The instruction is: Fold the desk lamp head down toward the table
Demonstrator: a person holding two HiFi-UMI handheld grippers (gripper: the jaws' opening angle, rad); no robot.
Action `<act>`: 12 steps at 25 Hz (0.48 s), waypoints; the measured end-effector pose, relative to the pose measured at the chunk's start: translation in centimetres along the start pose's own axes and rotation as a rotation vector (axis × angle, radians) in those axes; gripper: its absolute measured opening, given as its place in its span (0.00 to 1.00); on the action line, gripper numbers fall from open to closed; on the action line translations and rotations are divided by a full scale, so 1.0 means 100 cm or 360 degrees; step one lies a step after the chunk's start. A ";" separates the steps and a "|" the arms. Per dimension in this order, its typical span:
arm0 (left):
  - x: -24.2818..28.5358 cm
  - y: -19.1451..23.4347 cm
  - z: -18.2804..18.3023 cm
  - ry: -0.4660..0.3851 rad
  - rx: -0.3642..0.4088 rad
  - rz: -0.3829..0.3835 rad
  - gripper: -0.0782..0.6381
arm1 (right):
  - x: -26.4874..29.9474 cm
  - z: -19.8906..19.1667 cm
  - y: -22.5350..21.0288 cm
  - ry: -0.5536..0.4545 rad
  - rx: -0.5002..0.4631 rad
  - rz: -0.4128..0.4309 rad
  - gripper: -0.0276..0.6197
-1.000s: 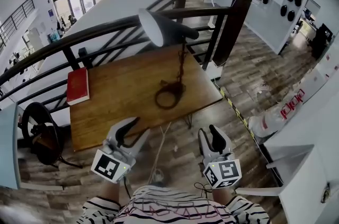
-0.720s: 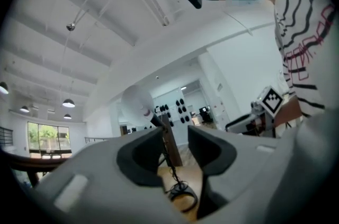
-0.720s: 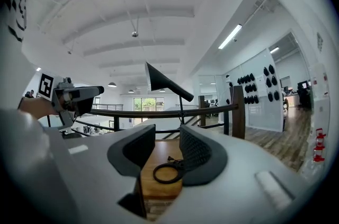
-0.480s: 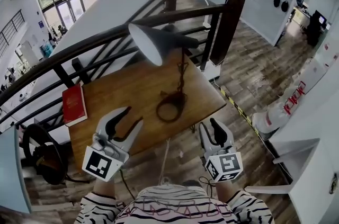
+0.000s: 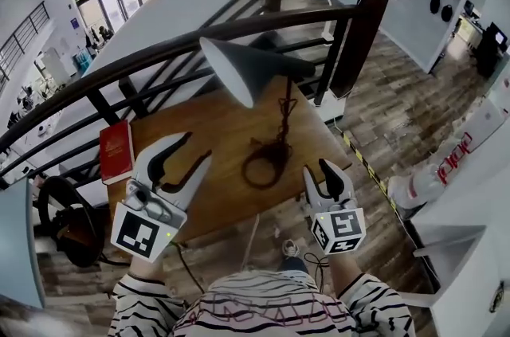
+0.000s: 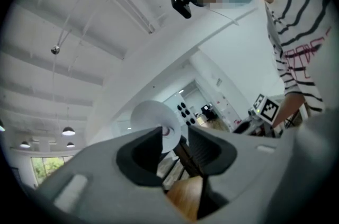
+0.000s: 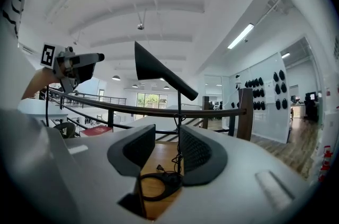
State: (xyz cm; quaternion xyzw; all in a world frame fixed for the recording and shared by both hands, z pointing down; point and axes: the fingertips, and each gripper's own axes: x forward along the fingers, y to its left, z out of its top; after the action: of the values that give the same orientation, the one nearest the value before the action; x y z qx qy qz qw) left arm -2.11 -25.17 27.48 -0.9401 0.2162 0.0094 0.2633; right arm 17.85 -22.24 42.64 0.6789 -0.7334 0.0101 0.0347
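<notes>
The desk lamp stands on the wooden table [image 5: 187, 120]. Its grey cone head [image 5: 239, 68] is raised and tilted, on a thin black stem [image 5: 284, 108] above a ring base [image 5: 267, 164]. My left gripper [image 5: 197, 148] hovers open over the table's near left part, below and left of the head, nothing between its fingers. My right gripper [image 5: 319, 170] is open at the table's near right edge, beside the ring base. The left gripper view looks up into the white inside of the head [image 6: 153, 122]. The right gripper view shows head [image 7: 159, 72], stem [image 7: 179, 127] and ring base [image 7: 159, 183] ahead.
A red book [image 5: 116, 150] lies at the table's left edge. A dark curved railing [image 5: 159, 48] with a thick post [image 5: 362, 33] runs right behind the table. Headphones [image 5: 68, 216] sit on something low to the left. Wood floor lies to the right.
Both grippers have moved forward from in front of the table to its near edge, closer to the lamp. The left one has also risen and rolled a little.
</notes>
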 end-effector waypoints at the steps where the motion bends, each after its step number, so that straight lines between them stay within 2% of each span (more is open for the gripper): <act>1: 0.005 0.004 0.003 0.0008 0.0035 0.0010 0.32 | 0.009 0.000 -0.005 0.0008 -0.0006 0.0020 0.27; 6: 0.030 0.022 0.018 0.0047 0.0211 0.0039 0.32 | 0.052 -0.002 -0.028 0.0040 -0.0041 0.0121 0.27; 12: 0.053 0.044 0.030 0.0155 0.0411 0.0093 0.34 | 0.101 0.002 -0.048 0.0051 -0.0049 0.0217 0.27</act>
State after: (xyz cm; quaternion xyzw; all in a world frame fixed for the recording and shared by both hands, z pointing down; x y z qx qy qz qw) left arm 1.15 -29.19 22.08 -0.8911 0.2554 -0.0565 0.3708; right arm 21.89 -32.63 42.90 0.6266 -0.7773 0.0120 0.0559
